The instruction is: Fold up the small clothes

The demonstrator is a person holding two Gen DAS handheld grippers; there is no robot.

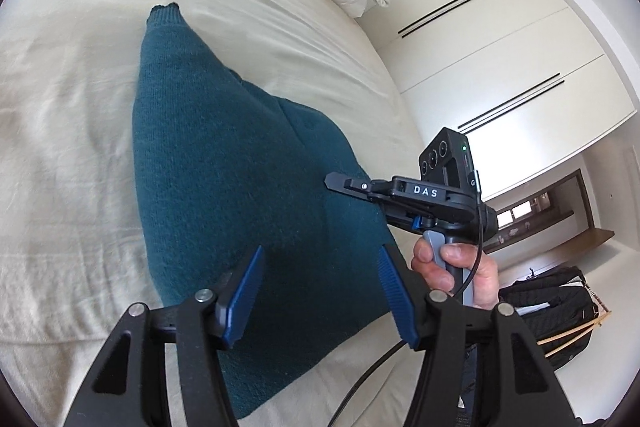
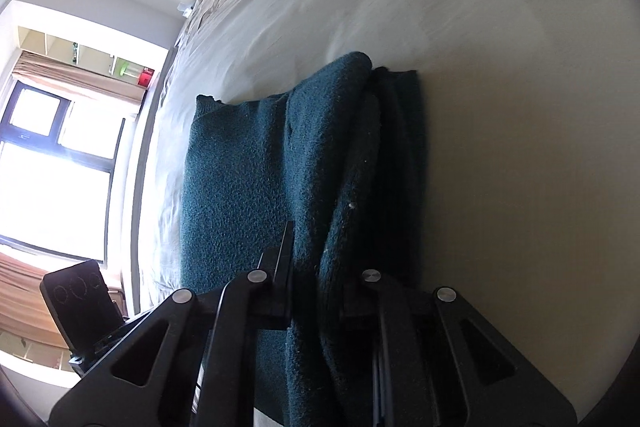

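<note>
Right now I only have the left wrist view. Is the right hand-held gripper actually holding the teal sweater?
Observer: Yes. In the right wrist view, the right hand-held gripper is shut on a bunched fold of the teal sweater.
Operator: How far does that fold run?
Observer: It runs as a thick ridge from the jaws to the sweater's far edge, with the bed bare beside it.
Operator: What's past the bed on that side?
Observer: A bright window with a dark frame.
</note>
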